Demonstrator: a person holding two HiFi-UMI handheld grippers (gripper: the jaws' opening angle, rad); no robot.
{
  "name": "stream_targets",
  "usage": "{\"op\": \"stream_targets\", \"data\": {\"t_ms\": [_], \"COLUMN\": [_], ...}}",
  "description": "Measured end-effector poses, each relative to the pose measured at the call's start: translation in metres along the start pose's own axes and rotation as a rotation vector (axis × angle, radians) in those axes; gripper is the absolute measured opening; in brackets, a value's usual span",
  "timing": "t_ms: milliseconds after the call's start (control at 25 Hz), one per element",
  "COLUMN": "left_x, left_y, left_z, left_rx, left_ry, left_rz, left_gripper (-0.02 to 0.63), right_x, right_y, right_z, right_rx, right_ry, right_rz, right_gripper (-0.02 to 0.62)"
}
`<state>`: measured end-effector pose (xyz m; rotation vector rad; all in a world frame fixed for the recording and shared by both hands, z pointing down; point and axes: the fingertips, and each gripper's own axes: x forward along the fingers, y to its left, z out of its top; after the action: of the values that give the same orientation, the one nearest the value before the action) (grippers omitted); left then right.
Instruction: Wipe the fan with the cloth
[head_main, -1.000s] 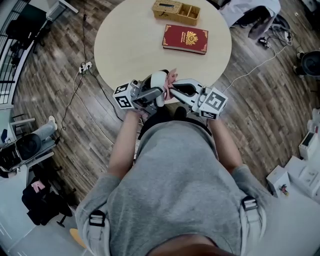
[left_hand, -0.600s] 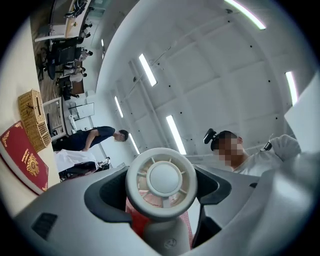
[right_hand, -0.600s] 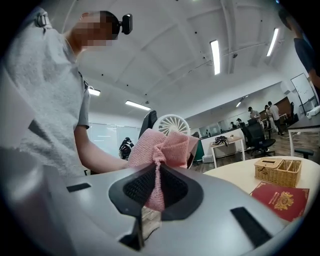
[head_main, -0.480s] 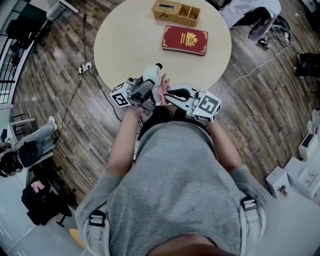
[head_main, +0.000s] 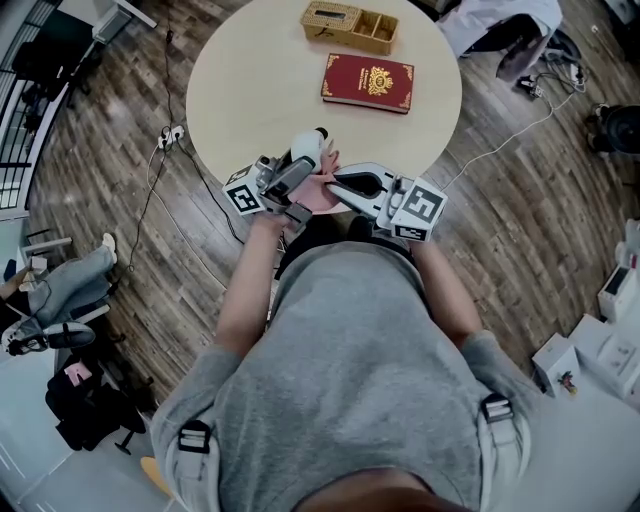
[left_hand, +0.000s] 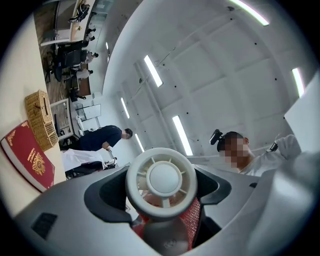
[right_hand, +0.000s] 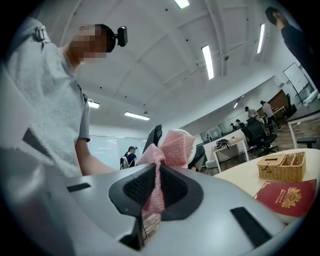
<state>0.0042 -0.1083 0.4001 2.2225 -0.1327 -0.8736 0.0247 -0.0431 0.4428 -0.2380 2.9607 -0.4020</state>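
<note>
Head view: left hand-held gripper (head_main: 291, 177) clamped on fan (head_main: 306, 148), right hand-held gripper (head_main: 345, 186) clamped on pink cloth (head_main: 318, 193). Cloth lies against fan, both held in air at near edge of counter (head_main: 250, 90)

The fan (left_hand: 161, 179) is smooth, matt white plastic, its ribbed grille moulded in one piece. The cloth (right_hand: 172, 147) is a pink knit, rough and open-meshed. The left gripper (left_hand: 162, 202) and right gripper (right_hand: 155, 192) have matt grey plastic shells with black, finely textured pads. The tabletop (head_main: 260, 90) is pale, smooth and matt. The book (head_main: 367, 80) has a dark red cover with glossy gold stamping, the basket (head_main: 350, 25) is woven wicker, and the floor (head_main: 110, 200) is grained wooden planks.
</note>
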Motion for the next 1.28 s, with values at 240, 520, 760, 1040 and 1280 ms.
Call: {"op": "stream_targets", "data": {"t_ms": [240,520,760,1040,1280], "left_x": [0.008,0.011,0.013,0.009,0.006], "left_y": [0.005,0.023,0.035,0.038,0.031], "left_z": [0.002,0.002,0.005,0.023,0.038], "left_rx": [-0.028,0.053,0.11,0.134,0.114], "left_ry": [-0.005,0.012,0.02,-0.039,-0.102], "left_rz": [-0.028,0.089,0.184,0.214,0.159], "left_gripper": [0.39,0.39,0.39,0.39,0.39], "right_x": [-0.004,0.007,0.016,0.018,0.004], "right_y": [-0.013,-0.008,-0.01,-0.001,-0.007], "right_z": [0.022,0.021,0.016,-0.005,-0.012], "right_rx": [0.056,-0.014,-0.021,-0.042,0.02], "right_ry": [-0.095,-0.058,-0.026,0.066,0.057], "right_rz": [-0.005,-0.018,-0.023,-0.001,-0.037], "right_gripper": [0.032,0.032,0.031,0.031,0.032]}}
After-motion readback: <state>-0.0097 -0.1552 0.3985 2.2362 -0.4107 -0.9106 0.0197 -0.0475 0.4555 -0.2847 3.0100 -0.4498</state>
